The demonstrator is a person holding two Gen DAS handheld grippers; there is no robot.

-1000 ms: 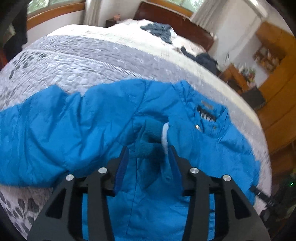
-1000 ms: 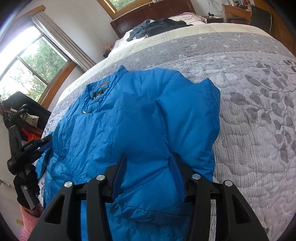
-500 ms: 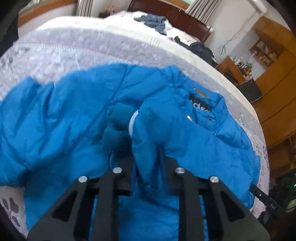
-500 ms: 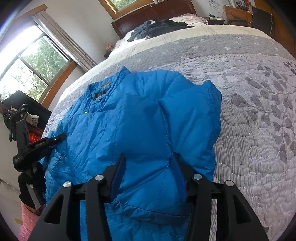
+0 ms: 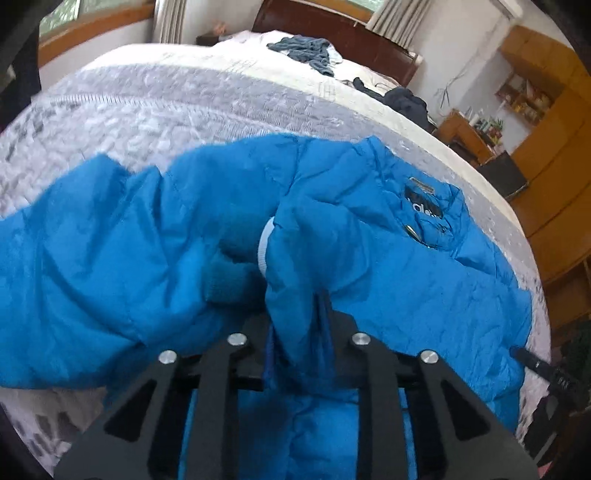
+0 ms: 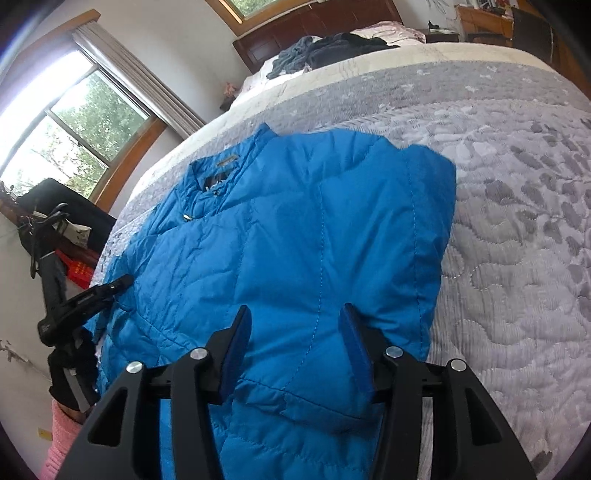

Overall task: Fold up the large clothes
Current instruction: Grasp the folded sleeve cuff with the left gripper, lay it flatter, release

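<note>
A bright blue puffer jacket [image 5: 388, 280] lies spread on the grey quilted bed, collar toward the headboard. My left gripper [image 5: 299, 332] is shut on the end of its sleeve [image 5: 314, 251], lifted a little, with the knit cuff [image 5: 236, 273] bunched just left of the fingers. In the right wrist view the jacket [image 6: 295, 236] has one side folded over its body. My right gripper [image 6: 295, 332] hovers open just above that folded part, fabric visible between its blue pads. The left gripper [image 6: 88, 295] also shows at the jacket's left edge.
The grey patterned bedspread [image 6: 517, 221] stretches right of the jacket. Dark clothes [image 6: 325, 48] are piled near the wooden headboard [image 5: 332, 29]. A window [image 6: 74, 129] is on the left, wooden cabinets [image 5: 546, 140] on the right. A pink sleeve [image 6: 62, 435] shows at lower left.
My left gripper has closed on the sleeve end and lifted it, gathering the cloth toward the jacket's middle. The right gripper has stayed open, almost still.
</note>
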